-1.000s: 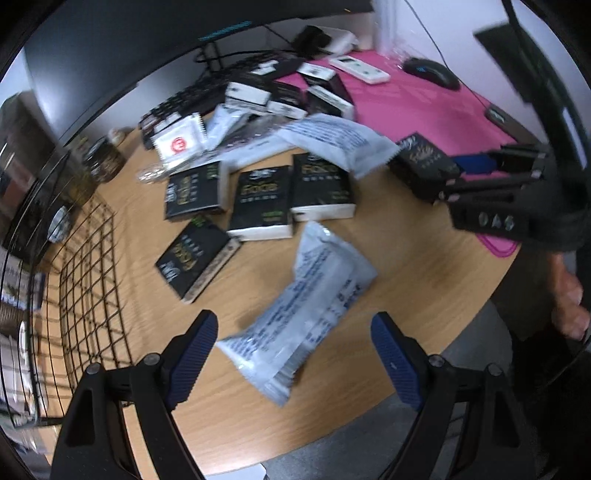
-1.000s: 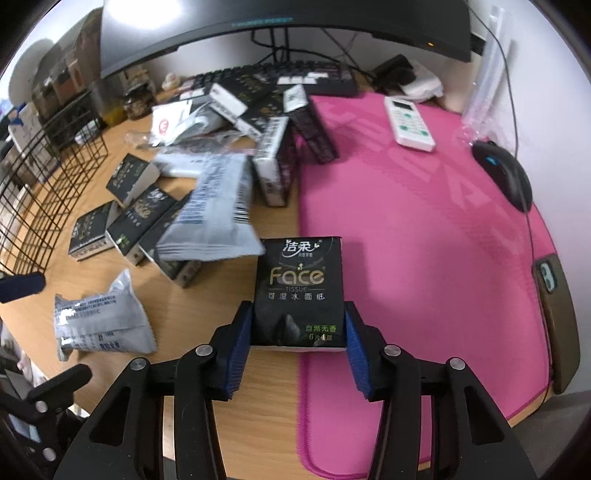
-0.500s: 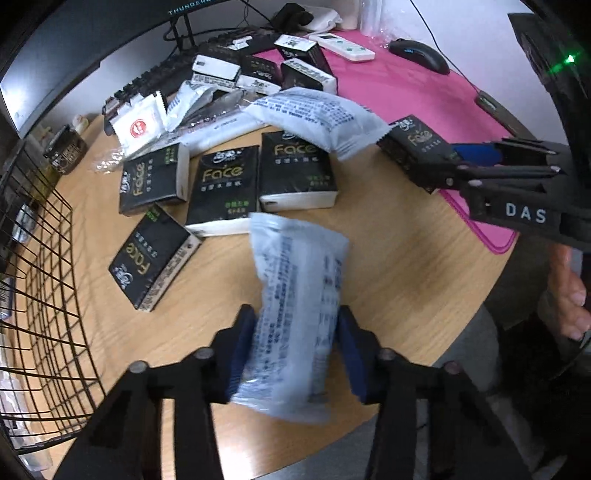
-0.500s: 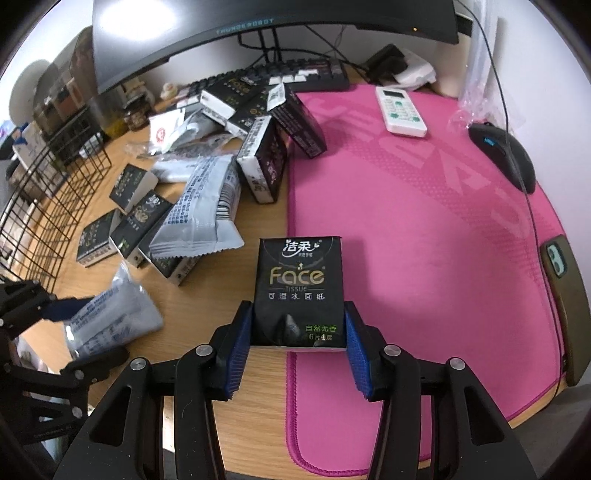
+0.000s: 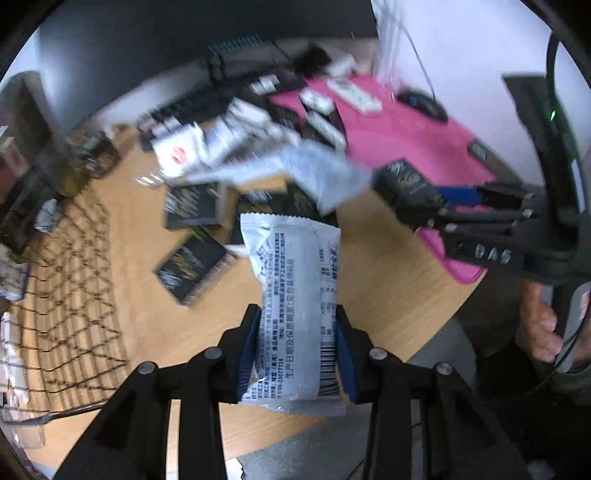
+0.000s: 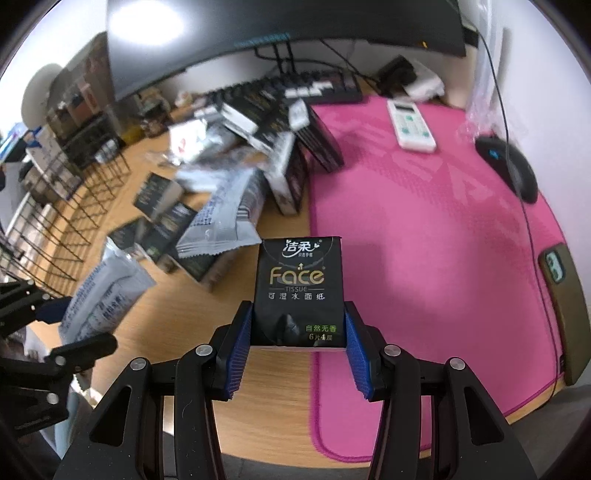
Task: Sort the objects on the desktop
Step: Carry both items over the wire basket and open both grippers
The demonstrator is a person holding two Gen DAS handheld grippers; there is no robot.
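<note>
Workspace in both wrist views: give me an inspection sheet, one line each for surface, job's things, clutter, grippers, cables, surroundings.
Surface: wooden desk, pink mat on its right side.
Job's things: white pouch and black tissue pack, each held clear of the desk.
Clutter: heap of more black packs and white pouches; remote, mouse, phone on the mat.
Grippers: left hand-held gripper closing, pads on the pouch; right hand-held gripper clamped on the tissue pack.
Cables: mouse cable up the wall.
Surroundings: monitor, keyboard, wire basket.
</note>
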